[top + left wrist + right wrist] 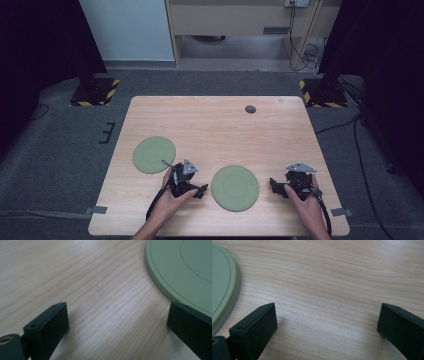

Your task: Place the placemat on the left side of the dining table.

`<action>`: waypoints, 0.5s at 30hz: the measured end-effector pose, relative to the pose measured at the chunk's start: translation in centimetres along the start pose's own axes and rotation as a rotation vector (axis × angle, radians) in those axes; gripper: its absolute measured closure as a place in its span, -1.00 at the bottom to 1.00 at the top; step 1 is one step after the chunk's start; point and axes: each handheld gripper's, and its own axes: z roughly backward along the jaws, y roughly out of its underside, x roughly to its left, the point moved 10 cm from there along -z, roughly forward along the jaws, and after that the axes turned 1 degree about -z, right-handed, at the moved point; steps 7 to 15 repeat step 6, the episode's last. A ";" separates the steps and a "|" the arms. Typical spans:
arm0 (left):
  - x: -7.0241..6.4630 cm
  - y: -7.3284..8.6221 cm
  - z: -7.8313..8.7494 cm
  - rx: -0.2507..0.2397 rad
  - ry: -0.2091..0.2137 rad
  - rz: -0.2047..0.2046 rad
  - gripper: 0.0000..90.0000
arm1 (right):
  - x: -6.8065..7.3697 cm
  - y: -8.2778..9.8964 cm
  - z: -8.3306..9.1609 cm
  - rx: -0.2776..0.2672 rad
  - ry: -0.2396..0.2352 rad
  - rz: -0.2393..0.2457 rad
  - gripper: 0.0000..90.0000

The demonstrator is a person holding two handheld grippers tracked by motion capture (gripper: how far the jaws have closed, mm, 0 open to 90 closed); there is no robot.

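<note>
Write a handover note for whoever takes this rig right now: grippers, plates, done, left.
Left gripper: open, holds nothing, low over the table, just left of the near green plate; in its own view that plate's rim sits by one jaw.
Right gripper: open, holds nothing, right of the same plate, with a gap to its rim.
Far green plate: flat on the table, left of centre, apart from the near one.
Done: nothing gripped or lifted; both plates lie flat.
Left: probably close in on the near plate from both sides and grasp its rim.
</note>
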 end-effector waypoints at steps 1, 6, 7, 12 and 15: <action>0.0 0.0 0.0 0.001 -0.004 0.001 -1.00 | 0.0 0.0 0.0 0.000 0.000 0.000 -0.94; 0.0 0.0 0.0 0.002 -0.003 0.004 -1.00 | 0.2 0.1 0.1 0.002 -0.003 0.005 -0.94; 0.0 0.0 0.0 0.002 -0.003 0.004 -1.00 | 0.2 0.1 0.1 0.002 -0.003 0.005 -0.94; 0.0 0.0 0.0 0.002 -0.003 0.004 -1.00 | 0.2 0.1 0.1 0.002 -0.003 0.005 -0.94; 0.0 0.0 0.0 0.002 -0.003 0.004 -1.00 | 0.2 0.1 0.1 0.002 -0.003 0.005 -0.94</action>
